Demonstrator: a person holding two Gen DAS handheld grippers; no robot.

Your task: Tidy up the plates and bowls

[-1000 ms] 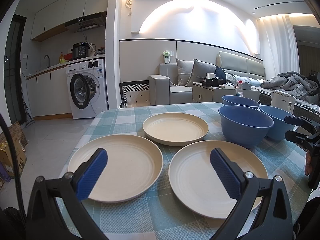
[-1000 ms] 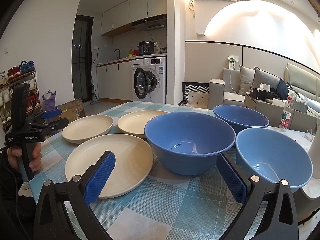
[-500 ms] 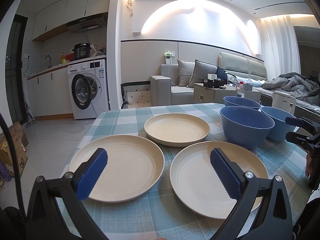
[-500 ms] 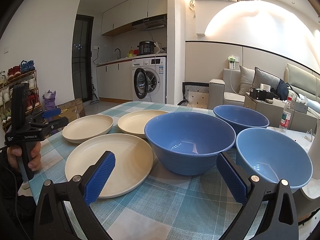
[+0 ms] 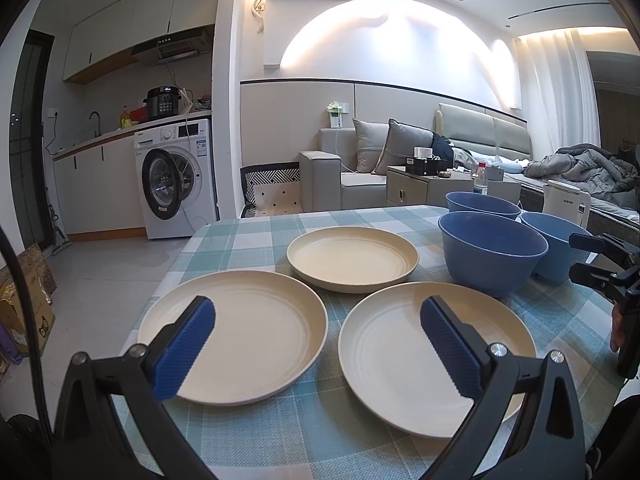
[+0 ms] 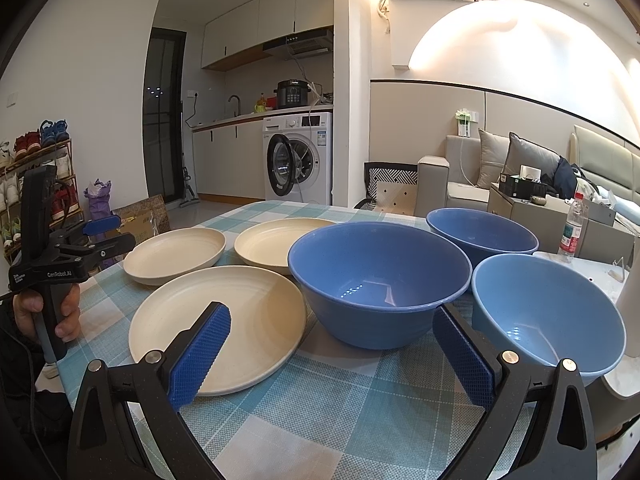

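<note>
Checked tablecloth (image 5: 248,236) holds three plates (image 5: 240,332), three bowls (image 6: 378,280); both tools agape.

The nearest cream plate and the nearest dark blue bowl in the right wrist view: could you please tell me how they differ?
The round cream plate is pale, shallow and nearly flat; the round dark blue bowl is deep, with steep walls. The plate sits left of the bowl and spreads wider across the checked tablecloth, while the bowl stands taller. Both are upright, empty and ungripped.
</note>
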